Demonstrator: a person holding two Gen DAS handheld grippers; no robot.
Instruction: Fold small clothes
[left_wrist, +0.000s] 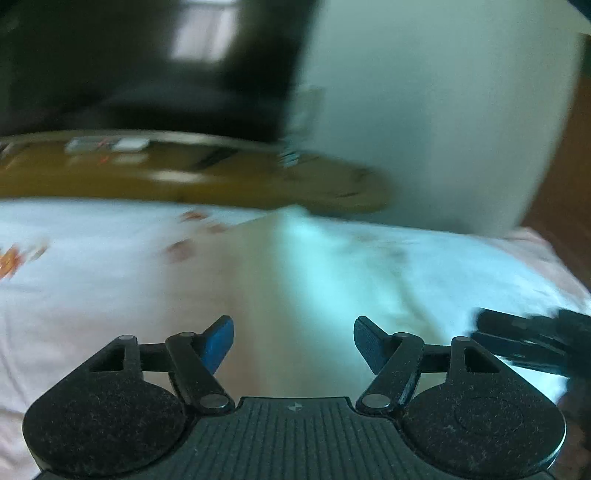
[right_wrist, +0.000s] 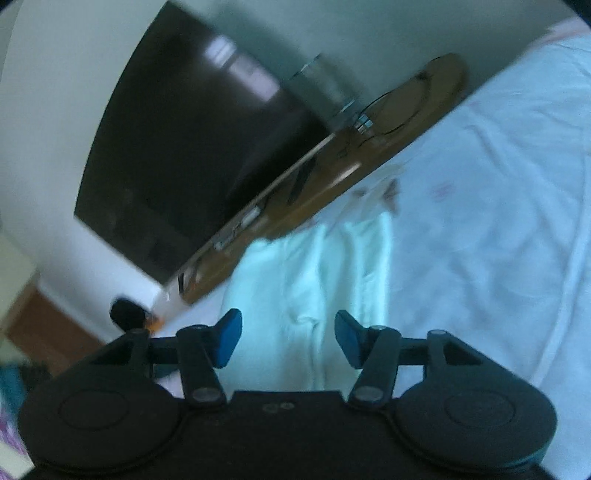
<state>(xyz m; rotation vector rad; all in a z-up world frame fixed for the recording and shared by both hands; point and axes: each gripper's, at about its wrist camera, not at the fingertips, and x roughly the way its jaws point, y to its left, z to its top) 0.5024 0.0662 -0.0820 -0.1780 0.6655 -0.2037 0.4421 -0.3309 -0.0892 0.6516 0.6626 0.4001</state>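
Nearest lens: left gripper jaws wide apart, nothing between. Right gripper same, spread, holding nothing. Just past right fingers: pale mint garment lying rumpled on white bedsheet, not touching either claw. Left view blurred; garment ahead, right gripper's tips at right edge. Farther: wooden shelf, dark TV, wall.

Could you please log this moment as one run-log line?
left gripper open, empty | right gripper open, empty | pale garment on bed | views blurred
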